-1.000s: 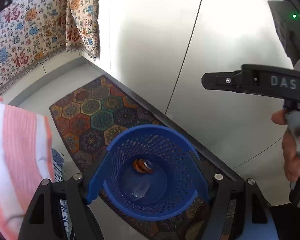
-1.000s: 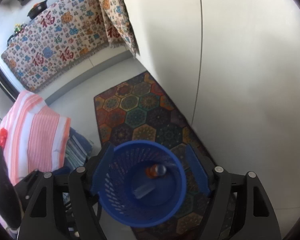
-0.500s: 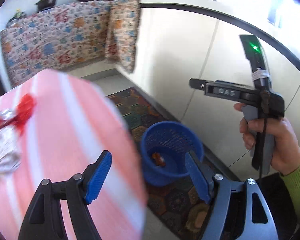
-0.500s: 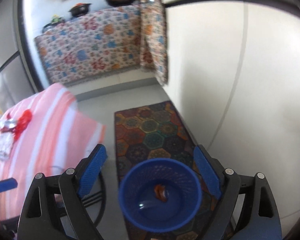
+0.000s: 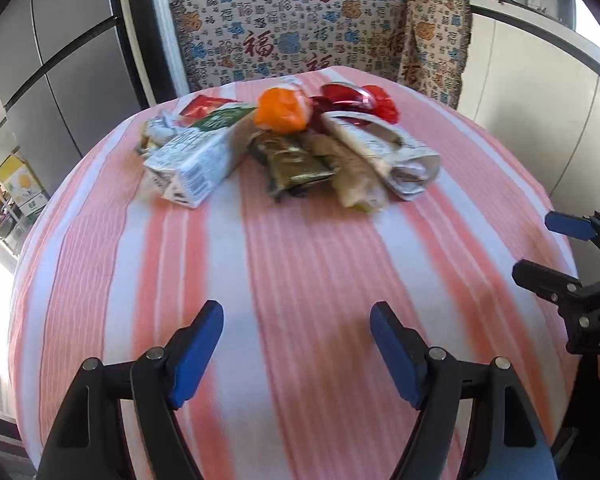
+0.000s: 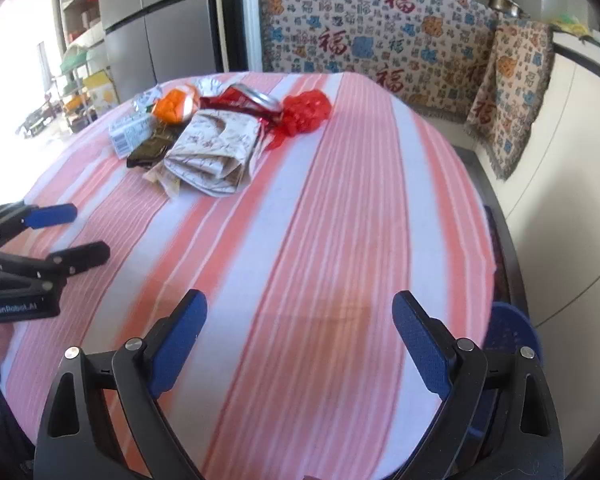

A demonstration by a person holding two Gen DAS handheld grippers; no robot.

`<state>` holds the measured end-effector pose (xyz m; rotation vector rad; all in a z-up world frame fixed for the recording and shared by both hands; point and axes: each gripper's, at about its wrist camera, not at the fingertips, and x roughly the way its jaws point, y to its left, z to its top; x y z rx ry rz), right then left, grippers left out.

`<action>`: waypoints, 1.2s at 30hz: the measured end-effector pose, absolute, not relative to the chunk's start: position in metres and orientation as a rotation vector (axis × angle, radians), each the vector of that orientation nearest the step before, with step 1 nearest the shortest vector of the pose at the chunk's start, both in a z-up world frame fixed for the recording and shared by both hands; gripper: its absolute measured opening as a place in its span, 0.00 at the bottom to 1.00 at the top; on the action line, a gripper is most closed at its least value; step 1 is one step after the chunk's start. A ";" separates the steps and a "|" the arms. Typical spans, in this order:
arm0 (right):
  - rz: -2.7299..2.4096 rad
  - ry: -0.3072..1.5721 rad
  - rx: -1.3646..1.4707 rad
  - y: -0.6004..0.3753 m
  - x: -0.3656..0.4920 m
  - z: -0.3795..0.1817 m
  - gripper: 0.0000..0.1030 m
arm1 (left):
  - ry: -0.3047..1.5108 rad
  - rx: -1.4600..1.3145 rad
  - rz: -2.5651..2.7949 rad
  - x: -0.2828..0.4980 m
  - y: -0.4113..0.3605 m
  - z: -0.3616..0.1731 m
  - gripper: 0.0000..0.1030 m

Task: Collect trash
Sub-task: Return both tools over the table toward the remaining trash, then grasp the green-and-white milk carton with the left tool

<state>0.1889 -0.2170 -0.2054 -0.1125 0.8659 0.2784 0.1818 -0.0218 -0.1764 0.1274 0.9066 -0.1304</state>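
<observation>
The trash pile (image 5: 284, 148) lies far ahead on the surface (image 5: 300, 280), well apart from both claws, the left claw (image 5: 296, 344) open and empty, the right claw (image 6: 300, 340) also empty and at full spread, neither clearly nearer.

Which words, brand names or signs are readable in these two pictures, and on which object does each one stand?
"GenRobot.AI": on the black body of the left gripper.
"DAS", cut off at the picture edge: on the body of the right gripper.
"福", red, repeated: on the patterned cloth behind the table.
The print on the white carton and on the other wrappers is too blurred to read.
</observation>
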 end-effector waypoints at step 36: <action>0.192 0.893 -0.073 -0.188 0.224 -0.217 1.00 | 0.937 0.134 -0.255 0.227 0.031 -0.178 1.00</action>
